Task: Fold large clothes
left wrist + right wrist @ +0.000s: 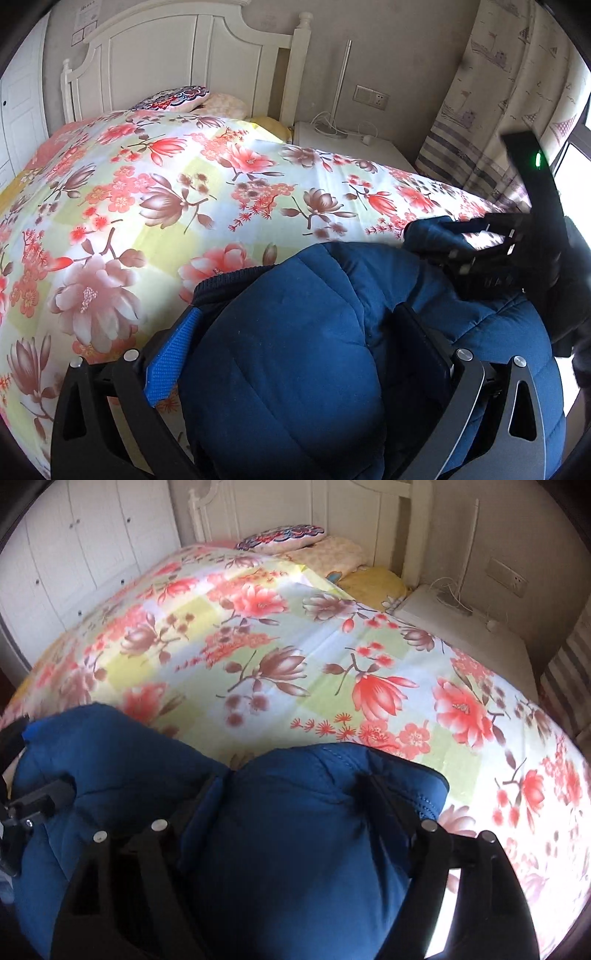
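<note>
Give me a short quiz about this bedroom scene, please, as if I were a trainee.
1. True or false: the blue jacket lies on a floral quilt.
2. What do the white cables lie on? A. a white nightstand B. a wooden chair C. a ladder
3. Fill in: the patterned cushion lies just in front of the white ____.

Key: 1 true; 2 A; 3 headboard.
</note>
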### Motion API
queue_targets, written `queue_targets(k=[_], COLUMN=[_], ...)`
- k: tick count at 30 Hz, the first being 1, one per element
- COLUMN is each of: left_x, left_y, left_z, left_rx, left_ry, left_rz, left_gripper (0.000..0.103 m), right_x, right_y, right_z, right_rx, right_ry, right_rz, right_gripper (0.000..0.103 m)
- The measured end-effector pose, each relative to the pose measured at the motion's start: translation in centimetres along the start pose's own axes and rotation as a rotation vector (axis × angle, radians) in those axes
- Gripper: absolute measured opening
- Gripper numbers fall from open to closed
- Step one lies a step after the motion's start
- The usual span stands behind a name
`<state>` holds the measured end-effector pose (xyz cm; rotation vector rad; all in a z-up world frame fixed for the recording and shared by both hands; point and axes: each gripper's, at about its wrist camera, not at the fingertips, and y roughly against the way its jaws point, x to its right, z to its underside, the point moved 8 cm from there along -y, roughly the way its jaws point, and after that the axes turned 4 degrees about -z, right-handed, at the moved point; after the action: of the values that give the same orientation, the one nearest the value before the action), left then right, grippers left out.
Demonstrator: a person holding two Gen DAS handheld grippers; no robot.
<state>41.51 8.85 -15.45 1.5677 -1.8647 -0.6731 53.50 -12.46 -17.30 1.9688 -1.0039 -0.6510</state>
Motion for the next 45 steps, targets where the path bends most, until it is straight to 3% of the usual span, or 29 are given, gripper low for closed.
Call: queue_targets(k=[2,4,5,7,10,12,14,17,19,21,23,25,27,31,34,35,38,42,45], left_x=[-0.1,-0.2,-0.2,-0.2,-0.5,-0.6,-0.6,-0.9,-1.9,-3.1,-3.9,-4.6,-4.6,-3.6,-3.8,-4.1,-3.8,-2.8,-0.9], left_y=[0.1,0.1,0.1,0.0,-0.4,-0.5,-0.5,-0.2,0.4,2.0,3.7,5.2,6.1,6.0,5.4,5.6,6.2,6.2,4.9], left_z=[0.1,0.1,0.1,0.1,0.3,0.4,0.4,0.4,0.5,0.9,1.6,2.8,4.4,8.7,11.1,11.2,12.1,12.2,11.6], left_rx=[0.005,0.004,0.004,0.001,-0.018,-0.027,-0.028,-0.019,-0.014,-0.003,0.005,-0.011,-0.050,-0.186,-0.246,-0.231,-0.230,-0.318,-0.403], left_ry=[0.004,0.010,0.011,0.012,0.022,0.030,0.030,0.048,0.099,0.153,0.175,0.179,0.182,0.198,0.307,0.331,0.304,0.317,0.323], left_rz=[0.003,0.009,0.010,0.010,0.008,0.018,0.023,0.039,0.069,0.129,0.146,0.175,0.243,0.357,0.472,0.505,0.527,0.553,0.652], left_gripper=[0.099,0.099,0.099,0.099,0.099,0.099,0.099,0.099,0.099,0.099,0.099,0.099,0.099,0.099,0.099,0.099,0.099,0.099,0.099], right_x=[-0.1,-0.8,-1.6,-3.5,-5.4,-5.1,-5.1,-5.4,-5.1,-3.9,-2.2,-1.5,-1.4,-1.3,-2.4,-3.0,-5.1,-7.0,-8.1], right_y=[0.6,3.0,4.2,4.5,-1.5,-2.8,-3.1,-2.1,0.4,4.4,8.7,11.3,13.0,13.9,13.3,12.8,11.3,10.8,10.1], right_z=[-0.6,-2.5,-3.6,-4.6,-2.4,-2.5,-2.5,-2.7,-3.0,-2.6,-1.0,1.7,4.9,12.4,15.8,16.7,18.0,18.2,17.7], right_rx=[-0.036,0.028,0.085,0.116,-0.079,-0.078,-0.078,-0.018,0.071,0.180,0.304,0.350,0.352,0.314,0.285,0.267,0.202,0.150,0.123], right_ry=[0.019,0.050,0.056,0.073,0.190,0.143,0.149,0.176,0.143,0.025,-0.164,-0.288,-0.336,-0.413,-0.475,-0.492,-0.482,-0.471,-0.446], right_rz=[0.036,0.080,0.044,-0.033,-0.030,-0.066,-0.048,0.018,0.058,0.044,-0.048,-0.157,-0.224,-0.273,-0.383,-0.430,-0.490,-0.563,-0.583], right_gripper=[0.076,0.071,0.069,0.064,0.063,0.062,0.062,0.064,0.067,0.084,0.098,0.101,0.101,0.101,0.101,0.101,0.101,0.101,0.101])
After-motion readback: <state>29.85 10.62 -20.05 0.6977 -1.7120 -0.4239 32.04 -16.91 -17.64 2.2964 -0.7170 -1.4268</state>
